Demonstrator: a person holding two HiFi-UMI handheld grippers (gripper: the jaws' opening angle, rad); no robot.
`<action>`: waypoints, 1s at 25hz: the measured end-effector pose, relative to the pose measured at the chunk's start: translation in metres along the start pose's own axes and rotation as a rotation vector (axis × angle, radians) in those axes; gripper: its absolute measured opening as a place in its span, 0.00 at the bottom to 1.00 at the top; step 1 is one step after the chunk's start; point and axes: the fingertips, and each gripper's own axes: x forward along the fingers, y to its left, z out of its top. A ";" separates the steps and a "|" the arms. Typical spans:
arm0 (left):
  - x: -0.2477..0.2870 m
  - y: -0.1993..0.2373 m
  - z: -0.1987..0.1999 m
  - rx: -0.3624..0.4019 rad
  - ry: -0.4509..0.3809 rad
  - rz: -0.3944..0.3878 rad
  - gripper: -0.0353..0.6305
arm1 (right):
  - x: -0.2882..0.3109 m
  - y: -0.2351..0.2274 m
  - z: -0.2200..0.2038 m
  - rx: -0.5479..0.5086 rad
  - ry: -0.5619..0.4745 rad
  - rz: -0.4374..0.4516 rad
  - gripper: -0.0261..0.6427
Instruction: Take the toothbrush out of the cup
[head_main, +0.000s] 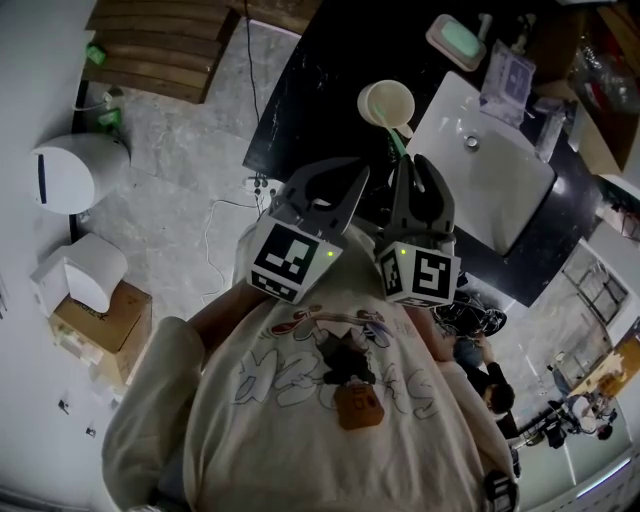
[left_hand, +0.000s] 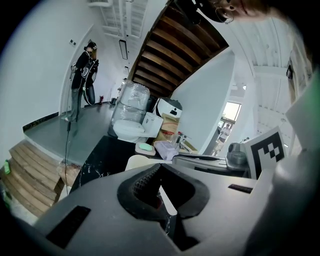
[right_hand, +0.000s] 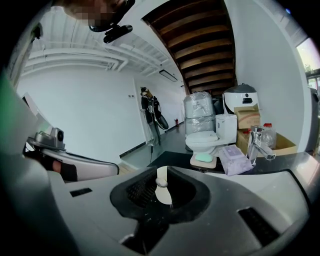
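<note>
**The right claw pinches the toothbrush so it can pull it from the cup**

The right claw (right_hand: 161, 171) is almost closed, and its tips squeeze the thin green toothbrush (head_main: 397, 140). It grips the near end, I think so the stick can be lifted up and out. The toothbrush reaches forward from the claw's tips to the cup (head_main: 386, 102), which stands just ahead of the claw on the black counter (head_main: 320, 70) (I cannot tell if the far end is out of the cup yet). The left claw (left_hand: 160, 168) hangs right beside the right one, with its tips together and nothing in them. It is a little back from the cup, maybe to be out of the way.
</note>
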 end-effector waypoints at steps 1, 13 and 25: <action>-0.002 -0.004 0.000 0.004 -0.003 0.000 0.08 | -0.004 0.000 0.002 -0.003 -0.009 0.002 0.14; -0.025 -0.043 -0.012 0.025 -0.038 0.027 0.08 | -0.053 0.007 0.014 -0.051 -0.100 0.055 0.14; -0.039 -0.077 -0.017 0.046 -0.074 0.061 0.08 | -0.093 0.003 0.011 -0.075 -0.135 0.090 0.14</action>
